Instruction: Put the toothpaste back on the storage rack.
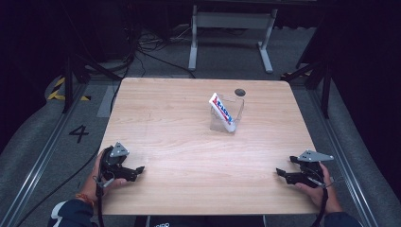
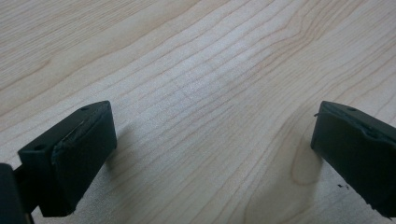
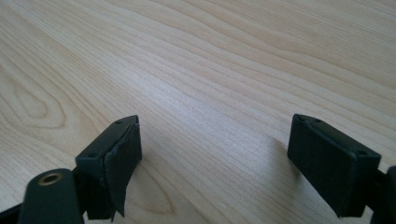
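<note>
Well, both your grippers rest at the table's (image 1: 156, 101) near edge, left gripper (image 1: 135, 171) and right gripper (image 1: 282, 174) alike, jaws spread wide on nothing. One toothpaste tube (image 1: 221, 111) leans in one clear cup (image 1: 233, 108) toward the far edge, right of centre. Expect the tube to be light and soft (it dents); pinch its upper end, since the cup likely tips easily.

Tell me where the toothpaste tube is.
In the high view, the white toothpaste tube leans inside a clear plastic cup right of the wooden table's centre, toward its far edge.
</note>
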Tool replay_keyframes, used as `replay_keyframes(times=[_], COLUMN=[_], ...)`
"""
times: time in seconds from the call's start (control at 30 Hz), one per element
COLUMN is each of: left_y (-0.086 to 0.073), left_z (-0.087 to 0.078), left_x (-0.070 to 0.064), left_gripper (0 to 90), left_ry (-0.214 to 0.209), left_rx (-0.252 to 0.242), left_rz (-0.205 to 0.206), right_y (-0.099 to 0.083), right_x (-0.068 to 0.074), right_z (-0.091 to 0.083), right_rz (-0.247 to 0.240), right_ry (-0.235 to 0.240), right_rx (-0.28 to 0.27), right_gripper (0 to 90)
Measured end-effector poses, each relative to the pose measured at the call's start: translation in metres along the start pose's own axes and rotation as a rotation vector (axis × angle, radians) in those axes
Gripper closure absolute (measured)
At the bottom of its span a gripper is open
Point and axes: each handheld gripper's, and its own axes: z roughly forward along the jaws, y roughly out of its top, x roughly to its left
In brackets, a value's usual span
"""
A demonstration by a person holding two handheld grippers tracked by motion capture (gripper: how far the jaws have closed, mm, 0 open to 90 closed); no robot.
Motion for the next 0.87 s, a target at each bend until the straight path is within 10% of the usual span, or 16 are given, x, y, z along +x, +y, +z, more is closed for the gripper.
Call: replay_keyframes(times=[0.87], left_y=[0.0007], left_z=[0.0008], left_x=[0.0005], left_gripper=[0.2], left_ry=[-0.007], left_rx=[0.003], left_rz=[-0.001], right_y=[0.0002], right_x=[-0.0004], right_z=[0.0003], right_rz=[-0.003], right_ry=[0.001], right_rx=[0.001], right_gripper=[17.6])
